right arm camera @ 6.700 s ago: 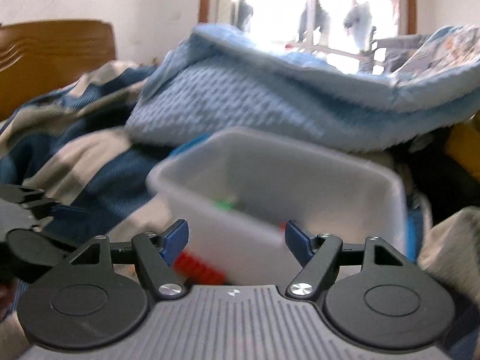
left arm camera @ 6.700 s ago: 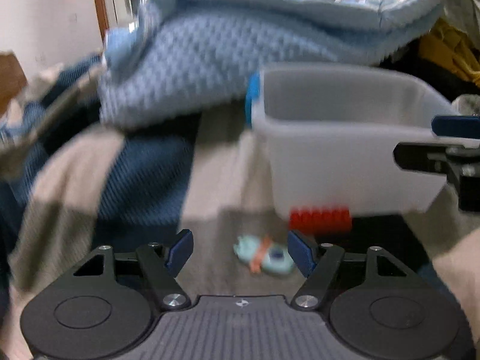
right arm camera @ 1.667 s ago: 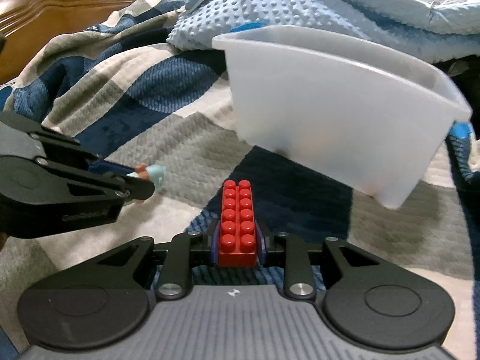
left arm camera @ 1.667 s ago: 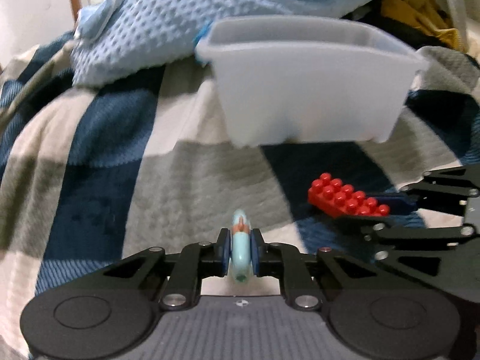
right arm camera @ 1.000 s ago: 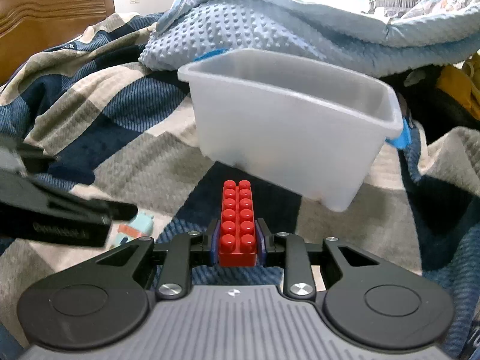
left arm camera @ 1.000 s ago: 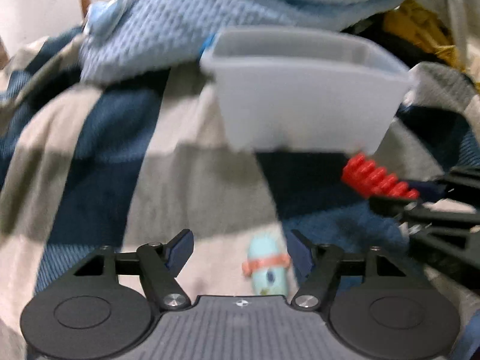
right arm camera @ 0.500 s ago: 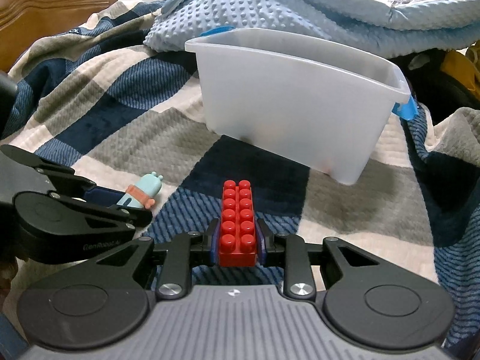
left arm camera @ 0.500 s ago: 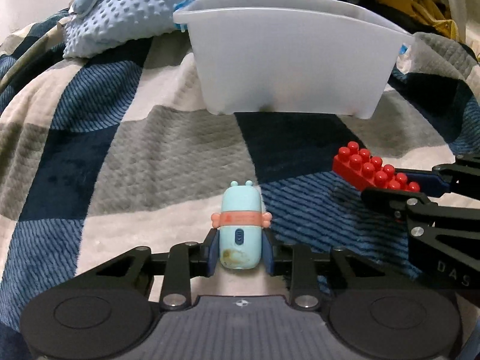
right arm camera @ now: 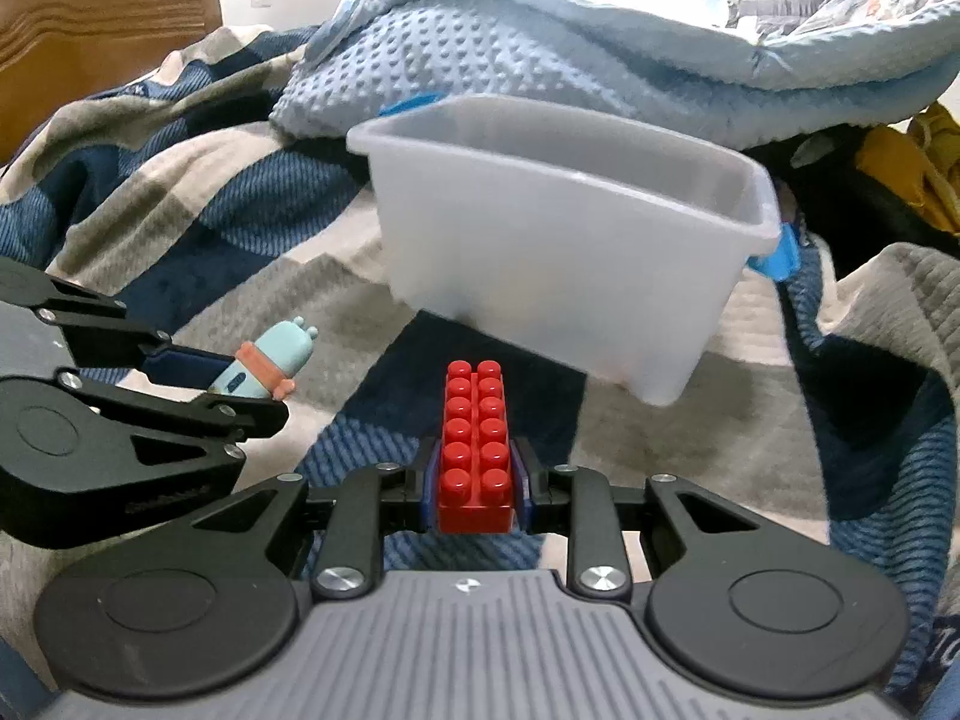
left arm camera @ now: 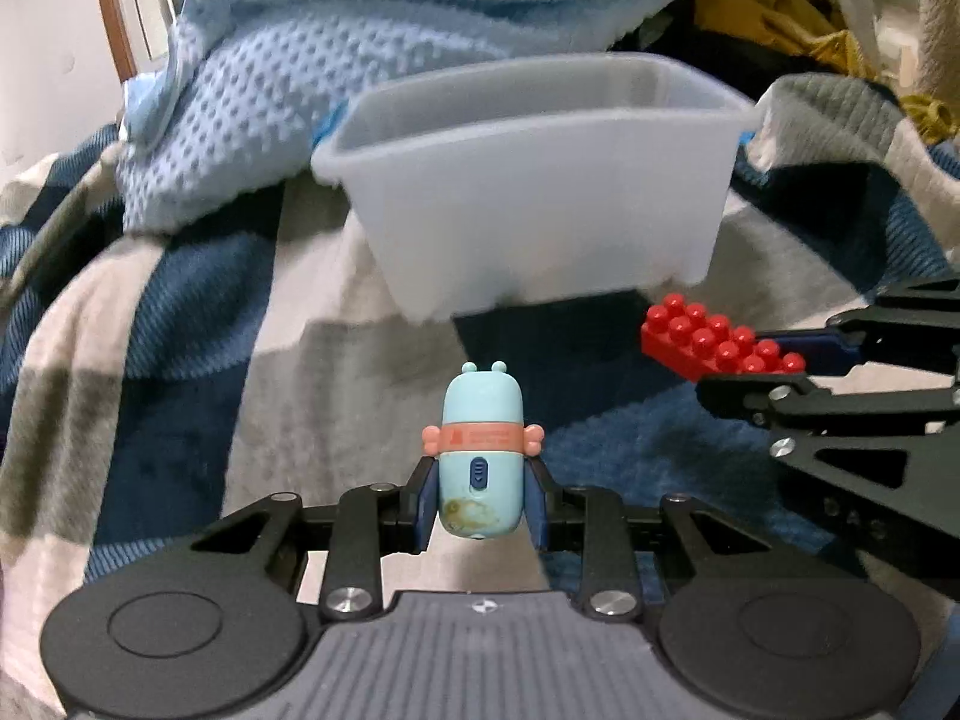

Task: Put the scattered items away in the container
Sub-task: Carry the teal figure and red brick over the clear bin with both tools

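Note:
A small light-blue toy [left arm camera: 480, 450] with a pink band stands upright between the blue pads of my left gripper [left arm camera: 480, 501], which is shut on it above the checked blanket. The same blue toy [right arm camera: 270, 367] shows at the left in the right wrist view, lifted clear of the bed. My right gripper [right arm camera: 476, 483] is shut on a long red studded brick [right arm camera: 476, 438]; the red brick [left arm camera: 717, 347] also appears at the right of the left wrist view. A translucent white bin [left arm camera: 540, 180], seen too as the white bin [right arm camera: 558, 252], sits just beyond both grippers.
A blue, grey and cream checked blanket [right arm camera: 180, 210] covers the bed. A bumpy pale-blue blanket [right arm camera: 480, 54] is heaped behind the bin. A wooden headboard [right arm camera: 90, 24] stands at the far left; yellow and dark cloth [right arm camera: 894, 174] lies at the right.
A second ago my left gripper was open over the toy lying on the blanket; it has closed on the toy and lifted it toward the bin. The right gripper kept its hold on the brick.

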Tool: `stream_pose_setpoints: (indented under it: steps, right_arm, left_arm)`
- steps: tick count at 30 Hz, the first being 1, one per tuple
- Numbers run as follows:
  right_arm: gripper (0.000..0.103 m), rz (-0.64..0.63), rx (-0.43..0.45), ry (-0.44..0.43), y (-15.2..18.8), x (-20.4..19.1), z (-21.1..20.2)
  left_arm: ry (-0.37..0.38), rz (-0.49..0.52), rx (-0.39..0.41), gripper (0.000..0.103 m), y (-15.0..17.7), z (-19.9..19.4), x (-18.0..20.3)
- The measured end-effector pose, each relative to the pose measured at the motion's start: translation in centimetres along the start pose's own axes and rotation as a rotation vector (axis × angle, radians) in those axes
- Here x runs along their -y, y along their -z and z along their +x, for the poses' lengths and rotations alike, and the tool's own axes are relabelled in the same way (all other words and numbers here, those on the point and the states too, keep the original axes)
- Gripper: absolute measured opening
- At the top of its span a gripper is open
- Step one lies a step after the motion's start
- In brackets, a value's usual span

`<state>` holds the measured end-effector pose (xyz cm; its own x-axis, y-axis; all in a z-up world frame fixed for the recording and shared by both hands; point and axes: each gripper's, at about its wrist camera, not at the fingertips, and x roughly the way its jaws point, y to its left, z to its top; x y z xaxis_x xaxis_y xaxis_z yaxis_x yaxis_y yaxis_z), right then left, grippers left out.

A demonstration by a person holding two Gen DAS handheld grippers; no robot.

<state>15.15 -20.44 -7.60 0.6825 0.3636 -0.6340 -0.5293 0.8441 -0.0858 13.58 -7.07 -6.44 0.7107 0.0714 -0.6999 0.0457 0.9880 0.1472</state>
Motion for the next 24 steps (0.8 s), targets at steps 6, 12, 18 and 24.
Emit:
stream_pose_setpoints:
  steps: [6, 12, 18, 24]
  right_arm:
    - [0.027, 0.000, 0.055, 0.024, -2.0, 1.1, -1.2]
    - [0.027, 0.021, 0.152, 0.046, -5.5, 2.9, -2.4]
    - [0.027, 0.051, 0.214, 0.058, -8.6, 5.1, -1.7]
    - [0.027, 0.057, 0.244, 0.070, -10.9, 7.1, 0.2]
  left_arm:
    - [-0.003, 0.023, 0.065, 0.033, -3.0, -1.6, 0.0]
    - [-0.011, 0.025, 0.157, 0.033, -7.4, -2.8, -0.4]
    - [-0.016, 0.013, 0.210, 0.033, -11.7, -1.9, -0.9]
    - [-0.036, 0.020, 0.225, 0.033, -14.8, 0.6, -1.4]
